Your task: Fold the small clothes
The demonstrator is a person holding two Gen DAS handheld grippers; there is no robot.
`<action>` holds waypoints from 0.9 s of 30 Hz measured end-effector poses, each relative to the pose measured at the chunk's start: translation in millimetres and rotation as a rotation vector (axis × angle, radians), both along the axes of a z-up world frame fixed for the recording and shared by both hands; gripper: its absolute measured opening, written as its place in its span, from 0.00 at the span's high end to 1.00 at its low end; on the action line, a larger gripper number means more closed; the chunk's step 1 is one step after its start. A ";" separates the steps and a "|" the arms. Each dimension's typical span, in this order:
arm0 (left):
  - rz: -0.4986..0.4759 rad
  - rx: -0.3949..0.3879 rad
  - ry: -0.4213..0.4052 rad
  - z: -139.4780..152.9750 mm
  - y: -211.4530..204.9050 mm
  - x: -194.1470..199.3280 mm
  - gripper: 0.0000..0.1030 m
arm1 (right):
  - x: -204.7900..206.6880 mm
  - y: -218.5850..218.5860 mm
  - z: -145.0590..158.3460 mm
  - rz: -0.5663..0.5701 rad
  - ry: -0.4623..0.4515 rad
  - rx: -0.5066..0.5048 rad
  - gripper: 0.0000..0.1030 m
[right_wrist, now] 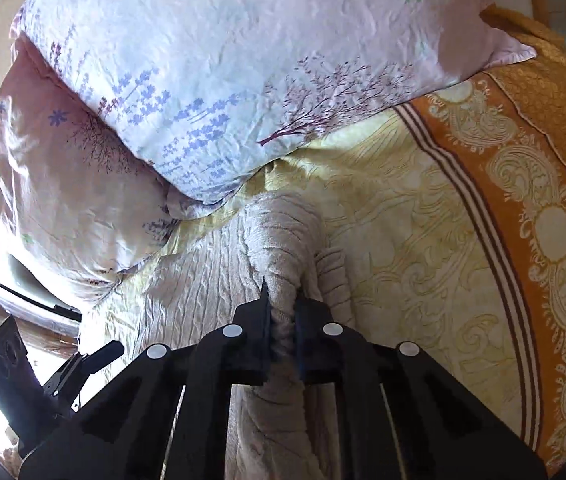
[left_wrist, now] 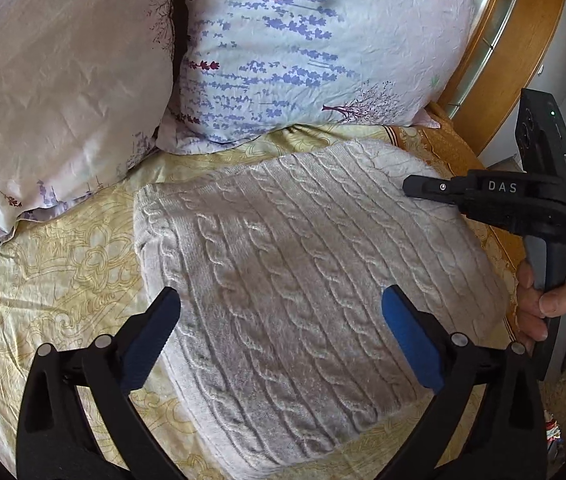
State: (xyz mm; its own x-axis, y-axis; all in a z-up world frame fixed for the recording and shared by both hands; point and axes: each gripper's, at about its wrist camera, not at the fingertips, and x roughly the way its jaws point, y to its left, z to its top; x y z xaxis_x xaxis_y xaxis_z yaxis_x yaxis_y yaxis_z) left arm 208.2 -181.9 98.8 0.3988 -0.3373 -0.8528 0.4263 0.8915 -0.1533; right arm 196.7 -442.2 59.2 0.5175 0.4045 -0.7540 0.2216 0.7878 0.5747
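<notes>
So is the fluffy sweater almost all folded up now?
Nearly. The white cable-knit sweater already lies as a neat folded block on the yellow bedspread. The right gripper is shut on a bunched edge of it, so that side is in hand. The left gripper is open above it, holding nothing. Left: lay that edge down and smooth it.

Bed's got a yellow patterned sheet (left_wrist: 63,248), two floral pillows (left_wrist: 315,52) up top, cream cable-knit sweater (left_wrist: 283,264) lying folded on it.

Soft daylight, sharp focus, heavy fisheye bending with dark corners — blown-out glare at right wrist view's lower left.
</notes>
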 end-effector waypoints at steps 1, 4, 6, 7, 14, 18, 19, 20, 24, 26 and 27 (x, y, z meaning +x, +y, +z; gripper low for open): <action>-0.003 0.003 -0.003 0.5 0.2 -0.2 0.02 | 0.1 -2.0 -2.5 -0.010 0.017 -0.010 0.92; -0.015 0.011 -0.001 -0.3 2.3 -1.0 0.02 | 1.8 -4.0 -20.8 -0.009 0.097 -0.010 0.91; -0.024 0.015 -0.008 -1.1 3.7 -4.4 0.02 | -1.8 -6.7 -16.0 -0.019 0.090 0.008 0.86; -0.030 0.014 -0.018 -0.4 5.1 -6.9 0.02 | -5.7 -8.9 -10.6 -0.027 0.079 0.031 0.77; -0.086 -0.014 -0.107 9.3 29.4 -36.8 0.02 | -67.5 -13.7 21.7 -0.014 -0.018 0.071 0.45; -0.182 0.023 -0.216 10.1 60.2 -71.6 0.02 | -98.7 -10.0 17.8 -0.010 -0.015 0.094 0.45; -0.210 0.060 -0.223 6.5 61.9 -80.0 0.02 | -102.6 -9.0 15.5 -0.014 -0.011 0.101 0.45; -0.234 0.086 -0.221 2.6 62.5 -86.4 0.03 | -105.4 -8.3 13.2 -0.017 -0.006 0.107 0.45; -0.284 0.145 -0.187 -14.4 55.5 -97.4 0.25 | -110.7 -1.8 8.5 -0.013 0.010 0.108 0.45; -0.280 0.154 -0.170 -21.2 51.1 -97.9 0.36 | -110.8 2.6 7.8 -0.011 0.017 0.090 0.45; -0.275 0.157 -0.160 -24.3 49.3 -96.9 0.40 | -110.4 4.5 6.9 -0.010 0.022 0.086 0.45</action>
